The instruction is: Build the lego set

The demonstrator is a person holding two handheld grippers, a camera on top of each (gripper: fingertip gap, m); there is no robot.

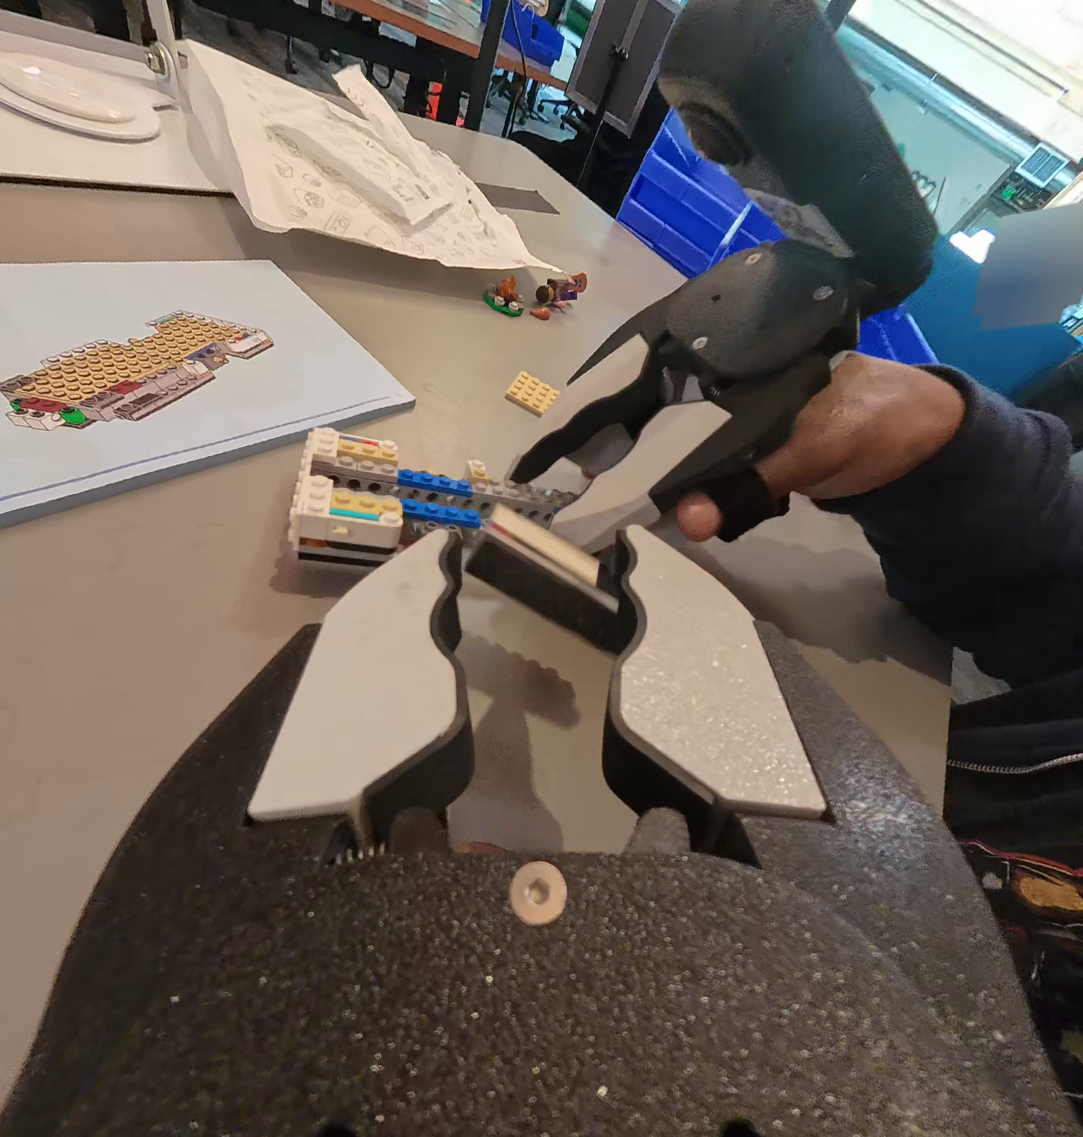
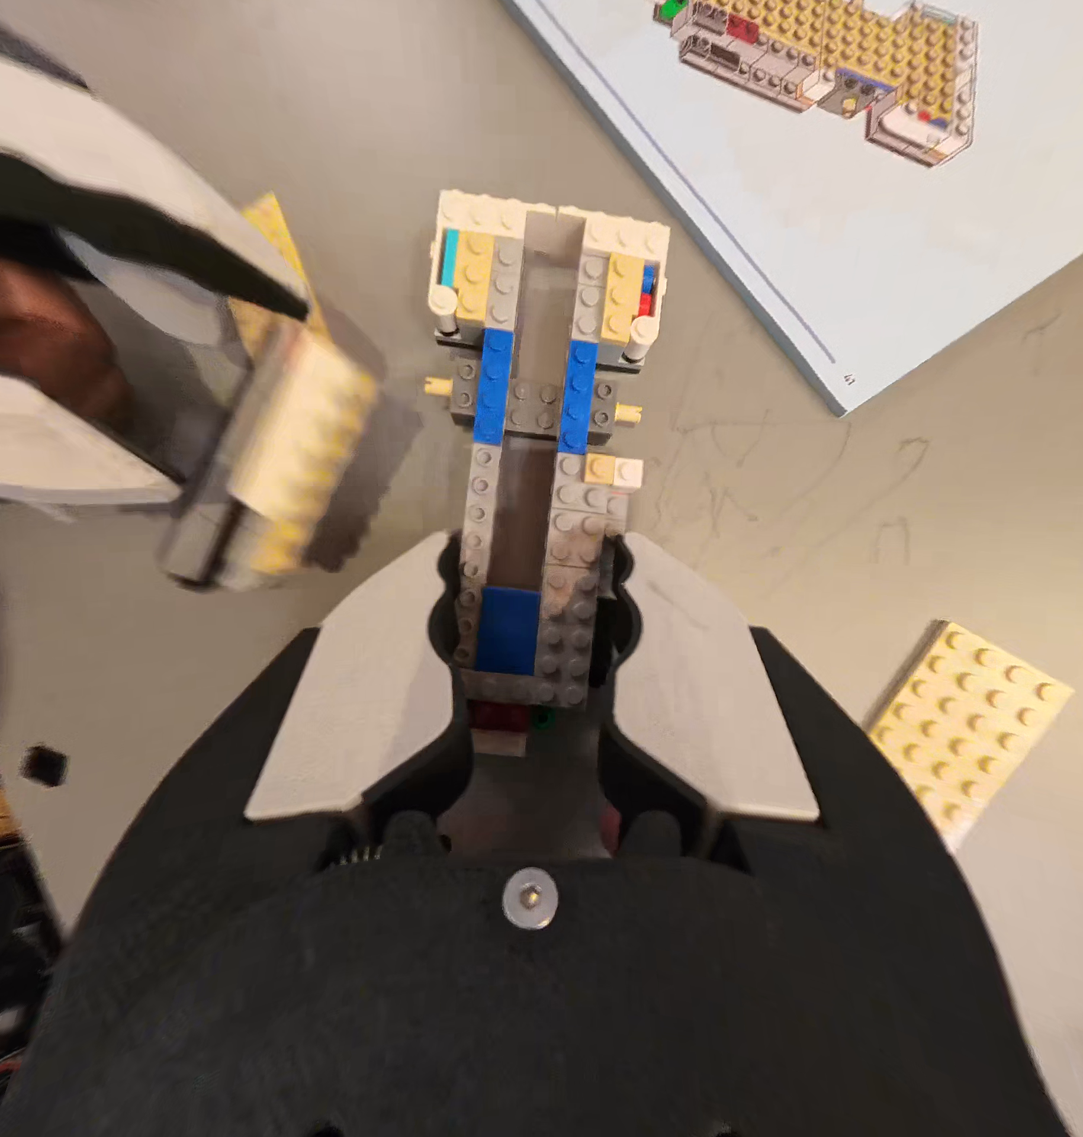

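Grey table (image 1: pixel 126 646) holds one long brick model (image 1: pixel 366 492). Your right gripper (image 2: pixel 529 590) squeezes the model's near end with both pads. Your left gripper (image 1: pixel 535 572), beside the model, pinches one tan-and-grey brick piece (image 1: pixel 545 569). Two tan plates (image 2: pixel 963 720) lie near the model in your right view; your left view shows only one, plus one booklet (image 1: pixel 157 381).

Left wrist: low, close, facing across the surface (image 1: pixel 157 615). Right wrist: looking steeply down, close. Shared: brick model (image 1: pixel 366 492), booklet (image 1: pixel 157 369).

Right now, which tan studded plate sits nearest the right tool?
The large tan studded plate lying just right of the right tool; the small square tan plate lies farther away.
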